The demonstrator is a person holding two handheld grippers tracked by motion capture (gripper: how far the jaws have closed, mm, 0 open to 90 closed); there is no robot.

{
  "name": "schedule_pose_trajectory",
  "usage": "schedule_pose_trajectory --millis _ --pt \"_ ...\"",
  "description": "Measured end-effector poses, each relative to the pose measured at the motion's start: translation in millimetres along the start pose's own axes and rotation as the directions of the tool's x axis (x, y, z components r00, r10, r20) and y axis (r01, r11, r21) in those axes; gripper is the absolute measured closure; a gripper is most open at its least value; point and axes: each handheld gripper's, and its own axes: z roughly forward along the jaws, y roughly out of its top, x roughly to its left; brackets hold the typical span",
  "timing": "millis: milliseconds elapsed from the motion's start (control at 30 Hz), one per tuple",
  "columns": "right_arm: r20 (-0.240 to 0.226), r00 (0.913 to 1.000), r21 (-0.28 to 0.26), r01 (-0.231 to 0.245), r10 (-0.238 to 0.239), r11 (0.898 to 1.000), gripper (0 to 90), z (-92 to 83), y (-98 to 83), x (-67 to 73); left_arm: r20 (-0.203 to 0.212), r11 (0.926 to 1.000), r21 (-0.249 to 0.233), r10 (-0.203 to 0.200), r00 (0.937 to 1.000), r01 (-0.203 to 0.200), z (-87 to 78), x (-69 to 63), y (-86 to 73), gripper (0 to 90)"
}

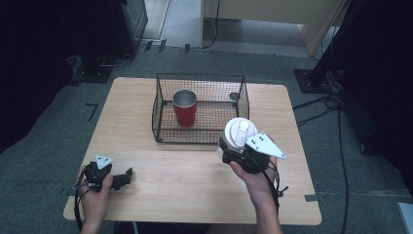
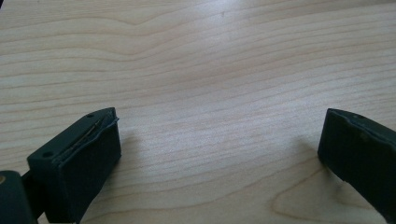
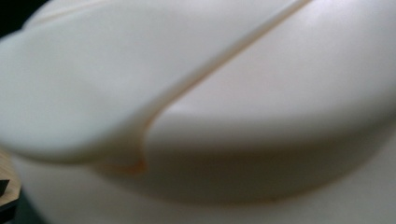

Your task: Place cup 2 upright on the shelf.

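A white lidded cup point(image 1: 238, 130) hangs just in front of the basket's near right corner, with my right gripper point(image 1: 233, 146) shut on its lower part. Its smooth white lid and wall point(image 3: 210, 93) sit blurred and very close in the right gripper view, hiding the jaws. A red cup point(image 1: 185, 107) with a metal inside stands upright in the black wire basket point(image 1: 160, 130). My left gripper point(image 1: 125, 176) lies on the table near the front left, pointing right. Its jaws stand wide open over bare wood point(image 2: 219, 135), with nothing between them.
The wooden table point(image 1: 185, 185) has free room in front of the basket and between the two hands. A small dark round thing point(image 1: 234, 96) lies in the basket's back right corner. Cables point(image 1: 321, 105) run over the floor at the right.
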Motion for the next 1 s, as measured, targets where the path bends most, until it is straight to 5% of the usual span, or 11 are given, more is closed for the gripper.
schedule_pose_trajectory --millis 1000 --pt "0.062 0.9976 -0.034 0.032 -0.03 0.999 16.0 35.0 44.0 -1.6 0.0 1.0 0.001 0.0 1.0 0.0 -0.1 0.0 0.1 0.0"
